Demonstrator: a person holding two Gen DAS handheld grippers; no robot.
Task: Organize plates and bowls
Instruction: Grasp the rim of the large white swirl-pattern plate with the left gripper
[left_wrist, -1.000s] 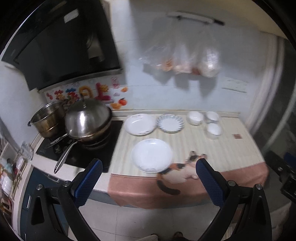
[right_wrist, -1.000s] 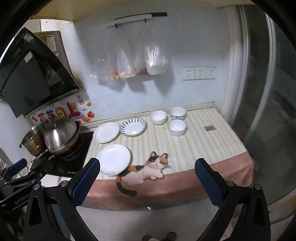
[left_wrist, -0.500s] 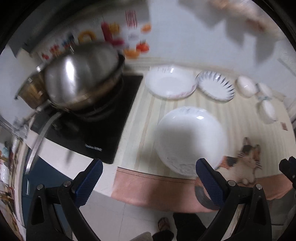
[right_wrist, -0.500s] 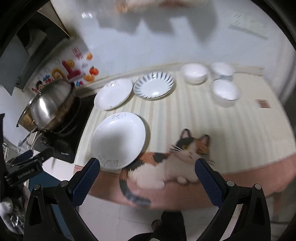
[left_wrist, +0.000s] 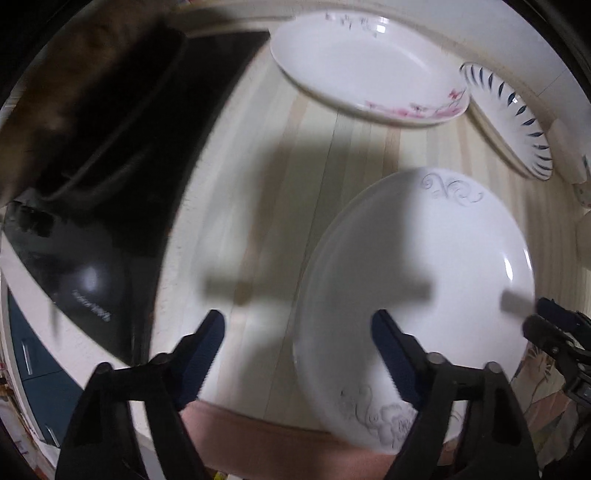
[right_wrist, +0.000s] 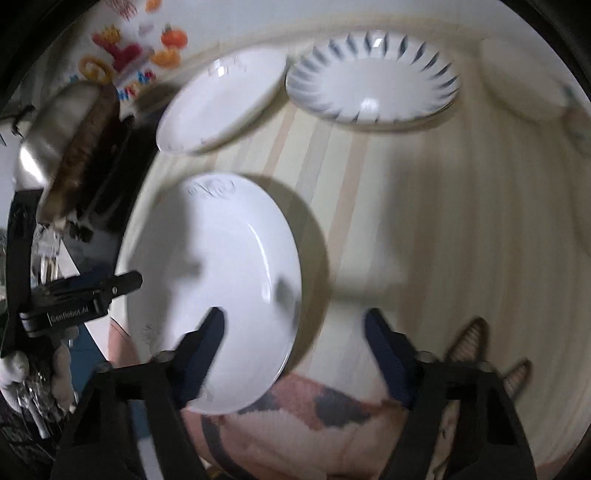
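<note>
Both grippers point down over the striped counter (left_wrist: 332, 155), each straddling one edge of the nearest white plate (left_wrist: 417, 295), which lies flat and empty, with a grey scroll pattern at its far and near rims. The left gripper (left_wrist: 297, 354) has its jaws closing: its right finger is over the plate's surface, its left finger over bare counter, and the plate's left rim lies between them; the fingers do not yet press on it. The right gripper (right_wrist: 293, 350) is closing too: its left finger is over the same plate (right_wrist: 214, 299), its right finger over the counter mat, with the plate's right rim between them, not yet gripped. Beyond the left fingers lies a plate with pink blossoms (left_wrist: 365, 62), empty, and just to its right a blue-streaked plate (left_wrist: 517, 122), also empty. From the right wrist these sit ahead of the fingers, with small white bowls (right_wrist: 524, 88) blurred at the far right edge. A black cooktop (left_wrist: 110, 184) lies left of the left fingers.
</note>
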